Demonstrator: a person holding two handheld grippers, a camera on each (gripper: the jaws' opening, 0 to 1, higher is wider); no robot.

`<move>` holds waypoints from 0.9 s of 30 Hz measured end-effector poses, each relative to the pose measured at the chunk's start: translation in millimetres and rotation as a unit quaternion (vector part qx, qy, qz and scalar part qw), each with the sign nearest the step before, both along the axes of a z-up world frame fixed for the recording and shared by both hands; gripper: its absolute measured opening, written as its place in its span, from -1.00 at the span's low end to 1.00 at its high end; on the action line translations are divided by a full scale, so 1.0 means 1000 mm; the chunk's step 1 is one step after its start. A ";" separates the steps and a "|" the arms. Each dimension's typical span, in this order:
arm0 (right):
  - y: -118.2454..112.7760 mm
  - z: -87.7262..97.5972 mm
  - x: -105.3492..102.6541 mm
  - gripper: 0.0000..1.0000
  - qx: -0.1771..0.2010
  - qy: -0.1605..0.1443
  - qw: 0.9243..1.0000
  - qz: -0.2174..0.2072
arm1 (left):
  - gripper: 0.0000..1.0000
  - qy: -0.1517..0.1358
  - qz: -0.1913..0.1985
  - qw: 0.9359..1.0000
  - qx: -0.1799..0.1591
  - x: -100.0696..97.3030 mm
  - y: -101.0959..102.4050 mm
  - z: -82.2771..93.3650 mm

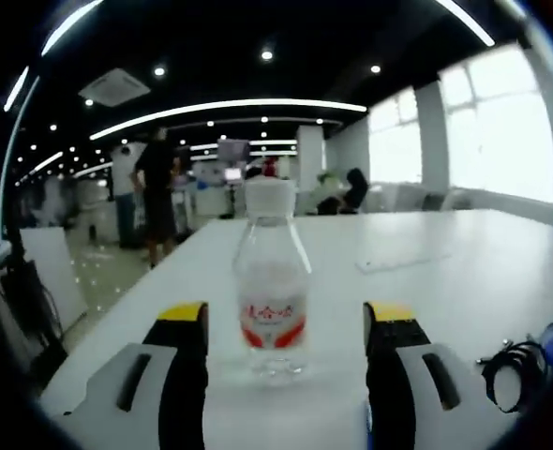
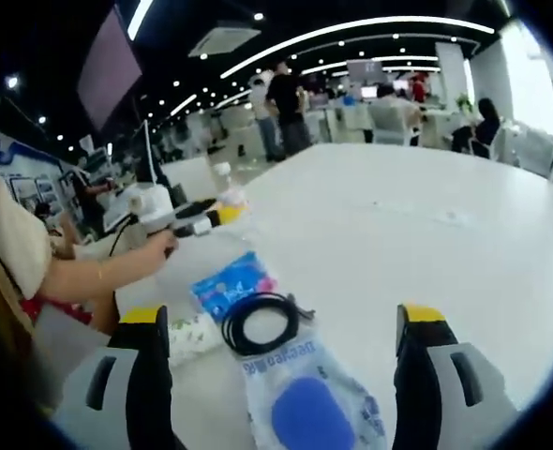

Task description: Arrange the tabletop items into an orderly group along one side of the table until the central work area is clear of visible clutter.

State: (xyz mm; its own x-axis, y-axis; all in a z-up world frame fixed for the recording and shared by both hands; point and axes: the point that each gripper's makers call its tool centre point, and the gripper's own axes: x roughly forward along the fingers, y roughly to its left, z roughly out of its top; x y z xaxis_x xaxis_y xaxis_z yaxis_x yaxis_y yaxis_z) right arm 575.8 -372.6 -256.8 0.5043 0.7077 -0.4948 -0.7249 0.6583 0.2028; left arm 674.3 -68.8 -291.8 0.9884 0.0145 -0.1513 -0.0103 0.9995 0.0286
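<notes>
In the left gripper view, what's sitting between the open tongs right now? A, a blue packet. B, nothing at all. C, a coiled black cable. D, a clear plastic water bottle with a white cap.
D: a clear water bottle with a white cap and a red label stands upright on the white table, between the left tongs, which are spread wide and apart from it.
</notes>
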 end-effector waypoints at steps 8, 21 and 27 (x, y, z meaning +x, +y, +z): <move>0.012 0.010 -0.007 0.99 0.037 0.008 0.999 0.006 | 0.63 0.009 -0.036 0.999 0.013 -0.028 -0.010 0.018; 0.027 0.011 -0.016 0.99 0.056 0.021 0.998 0.027 | 0.98 0.012 -0.077 0.997 -0.002 -0.059 -0.027 0.039; 0.033 0.008 -0.019 0.99 0.053 0.019 0.998 0.039 | 0.98 0.016 -0.099 0.995 0.018 -0.076 -0.035 0.048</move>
State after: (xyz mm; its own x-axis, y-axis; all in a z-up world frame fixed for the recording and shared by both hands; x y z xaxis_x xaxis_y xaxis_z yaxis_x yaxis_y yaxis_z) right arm 556.4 -339.6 -249.2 0.4279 0.7933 -0.4330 -0.7632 0.5738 0.2971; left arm 597.9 -103.4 -244.1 0.9668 -0.1750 -0.1862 0.1891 0.9801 0.0609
